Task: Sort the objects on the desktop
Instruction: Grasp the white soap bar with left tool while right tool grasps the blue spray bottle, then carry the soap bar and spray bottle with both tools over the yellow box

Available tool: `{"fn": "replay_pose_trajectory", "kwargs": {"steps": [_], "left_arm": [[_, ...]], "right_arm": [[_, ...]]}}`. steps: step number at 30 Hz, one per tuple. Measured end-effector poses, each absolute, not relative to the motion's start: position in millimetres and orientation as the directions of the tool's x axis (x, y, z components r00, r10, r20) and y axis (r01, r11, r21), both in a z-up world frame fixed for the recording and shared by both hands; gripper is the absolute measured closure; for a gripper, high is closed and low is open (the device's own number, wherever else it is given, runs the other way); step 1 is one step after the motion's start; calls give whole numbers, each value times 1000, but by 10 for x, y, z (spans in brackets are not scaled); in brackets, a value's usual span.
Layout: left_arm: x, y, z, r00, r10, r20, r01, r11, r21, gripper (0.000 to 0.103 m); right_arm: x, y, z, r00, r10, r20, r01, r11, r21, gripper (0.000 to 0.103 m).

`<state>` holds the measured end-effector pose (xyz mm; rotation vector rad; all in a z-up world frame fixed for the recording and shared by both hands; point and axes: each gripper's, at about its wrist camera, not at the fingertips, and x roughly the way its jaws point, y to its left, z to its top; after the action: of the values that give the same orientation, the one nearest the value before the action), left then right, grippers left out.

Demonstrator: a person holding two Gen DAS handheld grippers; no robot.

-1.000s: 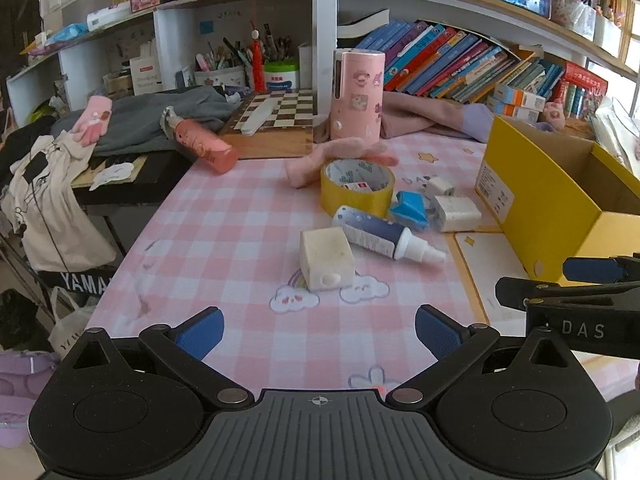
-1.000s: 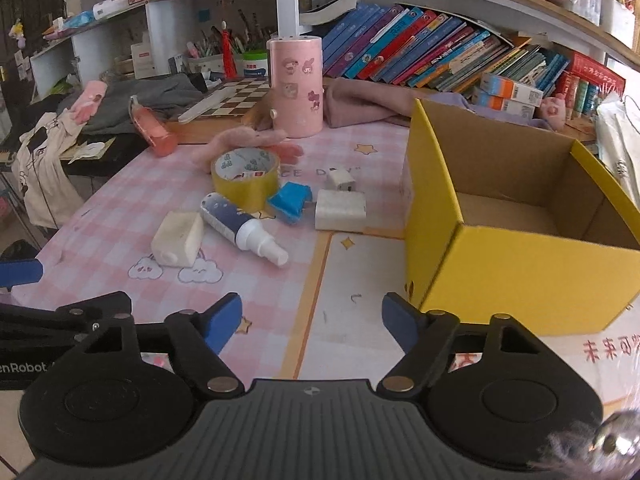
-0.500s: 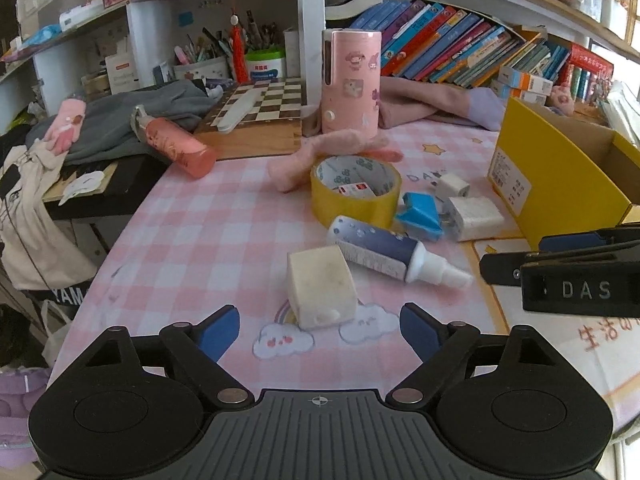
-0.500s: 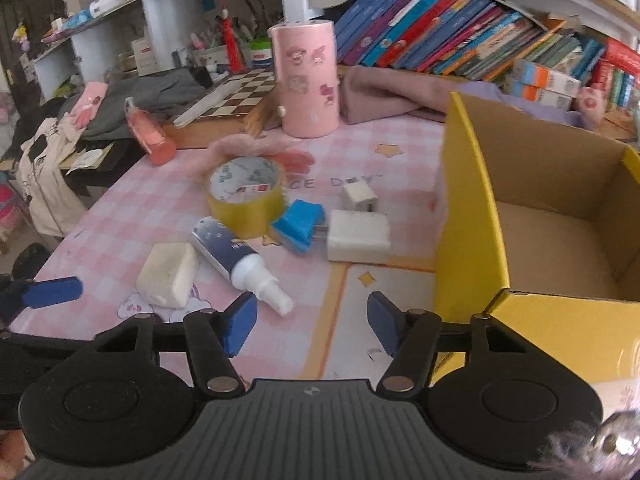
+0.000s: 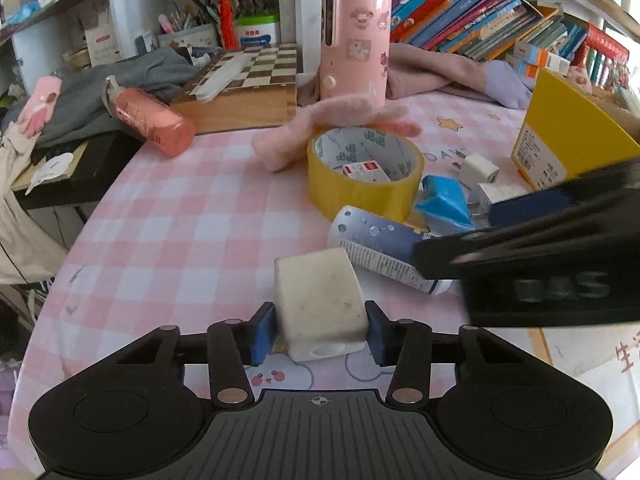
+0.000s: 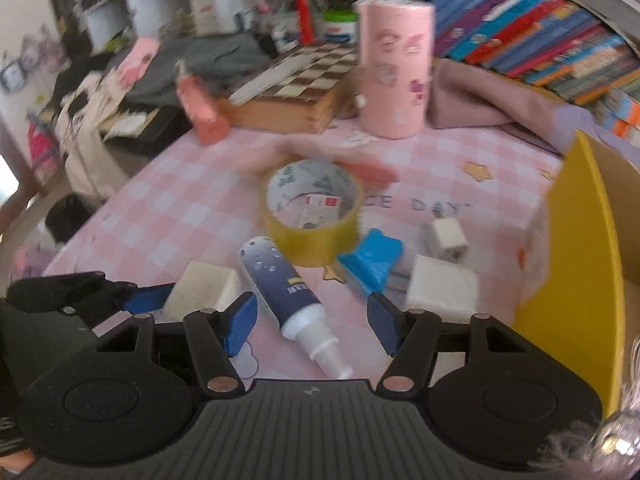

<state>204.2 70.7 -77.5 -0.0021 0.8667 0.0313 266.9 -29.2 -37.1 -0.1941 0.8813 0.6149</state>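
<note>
**Sorting has hardly begun: both claws are at the first objects**

Closing on the eraser [image 5: 320, 300], the left gripper [image 5: 320, 330] shows in the left wrist view with its jaws just drawn in from wide. The blue pads stand on each side of the white block, very close, but I cannot tell if they already press it. The block rests on the pink cloth [image 5: 180, 220], on the near side of the tape roll [image 5: 364, 176]. The bottle [image 5: 384, 248] lies between eraser and tape roll. To the right of the roll are the blue clip [image 5: 444, 200] and two white plugs. None is in the yellow box [image 5: 568, 136] as far as this view shows, so I judge nearly all the sorting is left.

In the right wrist view, blurred, the right gripper [image 6: 312, 324] is half spread, and its jaws narrowed a moment ago. The bottle's [image 6: 292, 288] white cap end lies between the pads without touching them. The tape roll [image 6: 312, 216] is just behind it. The box [image 6: 580, 264] stands to the right of the roll; the part of its inside in view looks empty.
</note>
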Motion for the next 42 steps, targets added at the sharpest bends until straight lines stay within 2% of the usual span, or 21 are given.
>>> {"fn": "replay_pose_trajectory", "kwargs": {"steps": [5,15,17,19,27,42], "left_arm": [[1976,803,-741,630,23,-776,-38,999,-1,65],[1924,906,-735,616,19,-787,-44,999,-10,65],[1925,923,-729,611,14,-791,-49,999,-20,66],[1923,939,-708,601,9,-799,-55,998,-31,67],[1785,956,-415,650,-29,-760,-59,994,-88,68],[1194,774,235,741,-164,-651,85,985,-151,68]], "right_arm": [[2846,-77,-527,412,417,-810,-650,758,59,48],[2904,195,-696,350,422,-836,-760,650,10,58],[2906,188,-694,346,430,-834,-769,639,10,70],[2883,174,-685,341,430,-836,-778,628,6,72],[2730,-152,-463,388,463,-797,-696,714,75,73],[1914,-862,130,509,479,-715,-553,819,154,73]]}}
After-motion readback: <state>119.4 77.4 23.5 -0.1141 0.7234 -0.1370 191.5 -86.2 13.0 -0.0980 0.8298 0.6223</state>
